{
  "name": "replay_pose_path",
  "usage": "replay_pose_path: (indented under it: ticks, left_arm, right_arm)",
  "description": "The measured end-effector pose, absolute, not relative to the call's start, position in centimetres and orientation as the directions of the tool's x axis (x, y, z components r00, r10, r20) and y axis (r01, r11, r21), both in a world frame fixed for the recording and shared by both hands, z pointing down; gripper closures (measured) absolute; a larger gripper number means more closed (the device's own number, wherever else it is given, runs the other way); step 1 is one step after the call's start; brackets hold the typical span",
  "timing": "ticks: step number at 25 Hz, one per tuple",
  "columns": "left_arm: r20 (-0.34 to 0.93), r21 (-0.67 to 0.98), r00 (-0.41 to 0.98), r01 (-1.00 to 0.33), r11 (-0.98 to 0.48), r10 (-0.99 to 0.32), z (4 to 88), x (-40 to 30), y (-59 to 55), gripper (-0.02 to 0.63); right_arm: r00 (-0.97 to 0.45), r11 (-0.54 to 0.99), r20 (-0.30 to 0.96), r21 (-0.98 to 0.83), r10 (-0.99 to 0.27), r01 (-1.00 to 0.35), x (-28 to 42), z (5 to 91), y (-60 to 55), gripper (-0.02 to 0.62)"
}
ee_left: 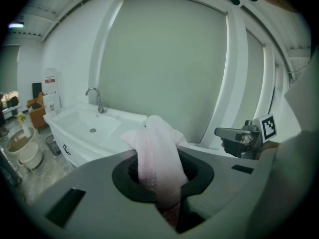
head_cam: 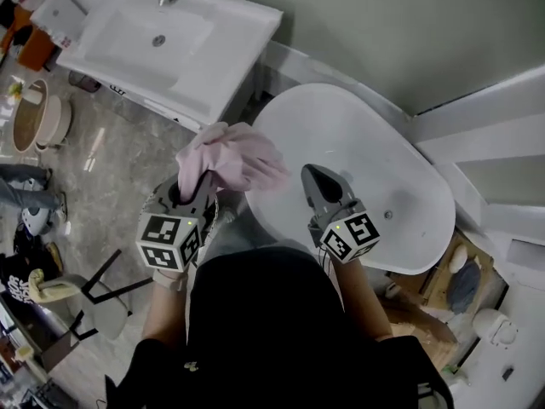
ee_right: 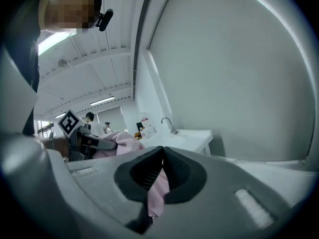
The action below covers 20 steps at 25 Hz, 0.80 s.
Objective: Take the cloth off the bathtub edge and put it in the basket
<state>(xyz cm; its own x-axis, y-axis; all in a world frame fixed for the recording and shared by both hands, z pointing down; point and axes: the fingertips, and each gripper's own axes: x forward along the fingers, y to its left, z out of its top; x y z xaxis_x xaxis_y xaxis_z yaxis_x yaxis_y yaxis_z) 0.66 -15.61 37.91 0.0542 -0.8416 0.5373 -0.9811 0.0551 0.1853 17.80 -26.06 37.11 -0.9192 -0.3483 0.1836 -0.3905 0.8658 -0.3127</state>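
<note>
Both grippers are clamped on the pink cloth (head_cam: 237,156). The left gripper (head_cam: 194,187) has a thick bunch of it squeezed between its jaws, with the rest flopping over the top, and the right gripper (head_cam: 310,175) pinches just a thin strip at the cloth's other side. So the cloth is up in the air between them, over the left end of the white bathtub (head_cam: 375,143), near the washbasin (head_cam: 153,32).
</note>
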Motion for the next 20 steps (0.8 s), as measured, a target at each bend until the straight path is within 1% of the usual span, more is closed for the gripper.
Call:
replay_pose_path:
  ticks: [10,20]
  left_arm:
    - [0.503,0.209,-0.034,-0.965,0.159,-0.864,37.0,-2.9,-8.6,0.522]
    - [0.485,0.224,-0.124,-0.939,0.26,-0.865,36.2,-7.5,3.2,0.522]
  right_arm:
    - [-0.957,0.919,0.188,-0.288,-0.22,-0.268,11.2,36.4,-21.0,0.598]
    - [-0.975,0.95,0.194,-0.27,-0.104,-0.155,4.7,35.1,-10.6,0.598]
